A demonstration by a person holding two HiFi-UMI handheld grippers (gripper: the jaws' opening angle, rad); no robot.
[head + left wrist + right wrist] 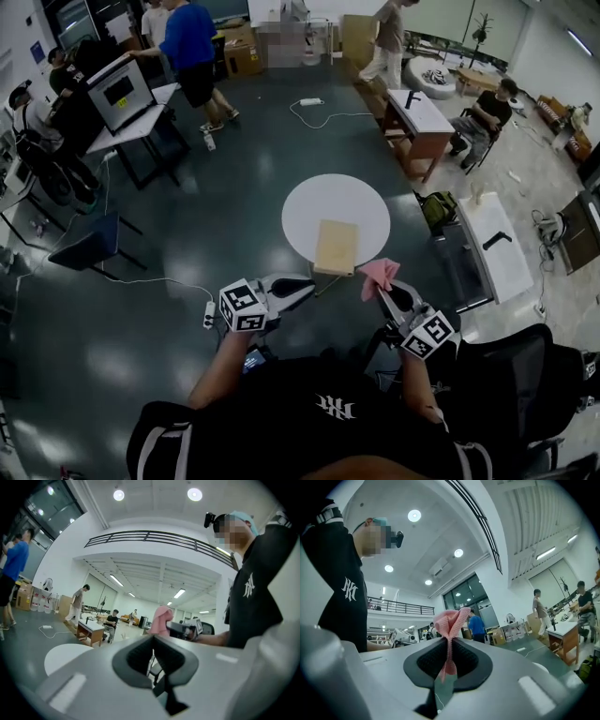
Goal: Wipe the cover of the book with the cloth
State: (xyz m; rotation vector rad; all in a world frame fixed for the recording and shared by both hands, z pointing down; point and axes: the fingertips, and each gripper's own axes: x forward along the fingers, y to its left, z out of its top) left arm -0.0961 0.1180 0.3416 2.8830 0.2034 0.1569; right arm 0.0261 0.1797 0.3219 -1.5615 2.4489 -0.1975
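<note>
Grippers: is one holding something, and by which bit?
The right gripper pinches the pink cloth at a gathered fold; the left gripper holds nothing.

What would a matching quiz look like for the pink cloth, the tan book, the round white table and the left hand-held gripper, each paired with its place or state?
Column A
1. pink knitted cloth
2. tan rectangular book
3. round white table
4. left hand-held gripper

Column B
a. lying flat near the table's near edge
b. clamped in the right hand-held gripper
c. holding nothing
d. supporting the book

Pairs: 1-b, 2-a, 3-d, 4-c
</note>
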